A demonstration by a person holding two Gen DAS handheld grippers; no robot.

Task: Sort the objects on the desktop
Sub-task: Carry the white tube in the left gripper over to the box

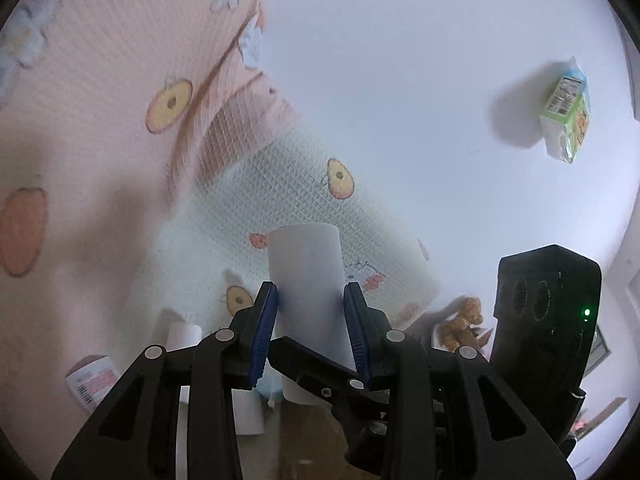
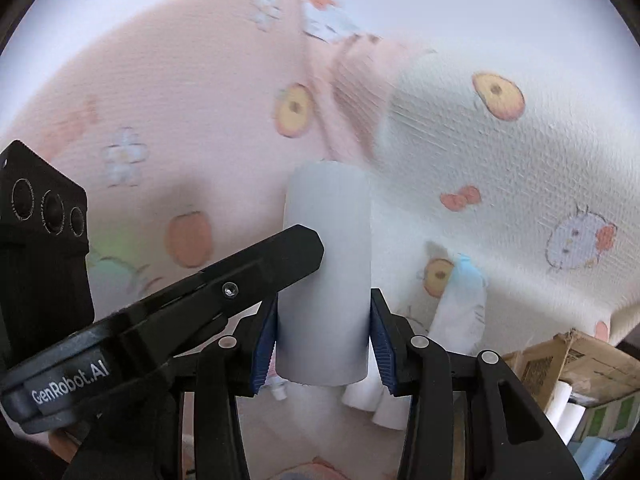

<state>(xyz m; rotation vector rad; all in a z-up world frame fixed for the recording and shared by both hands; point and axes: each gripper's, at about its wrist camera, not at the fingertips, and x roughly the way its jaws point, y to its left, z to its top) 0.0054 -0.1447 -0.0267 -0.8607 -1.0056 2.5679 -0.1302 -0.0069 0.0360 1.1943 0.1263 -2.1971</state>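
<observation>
Both claws clamped on the same thing: left claw (image 1: 311, 320) and right claw (image 2: 323, 340) each pinch a white cylinder, reads as one white paper tube (image 2: 326, 280) gripped from two sides, pads pressing its wall. The left claw's finger (image 2: 256, 276) crosses the right wrist view and touches the tube.

We judge we're mid-carry, tube held above the pink-and-white printed cloth (image 1: 120, 80). Next move calls for picking a drop spot and releasing both claws together; uneven release could tip it.

More white rolls (image 2: 376, 404) lie below, a cardboard box (image 2: 580, 364) to the right.

Readable: "GenRobot.AI" (image 2: 72, 384) on the left claw. Farther out, a green-white carton (image 1: 566, 112) on the white desk (image 1: 420, 80); its label is too small to read.
</observation>
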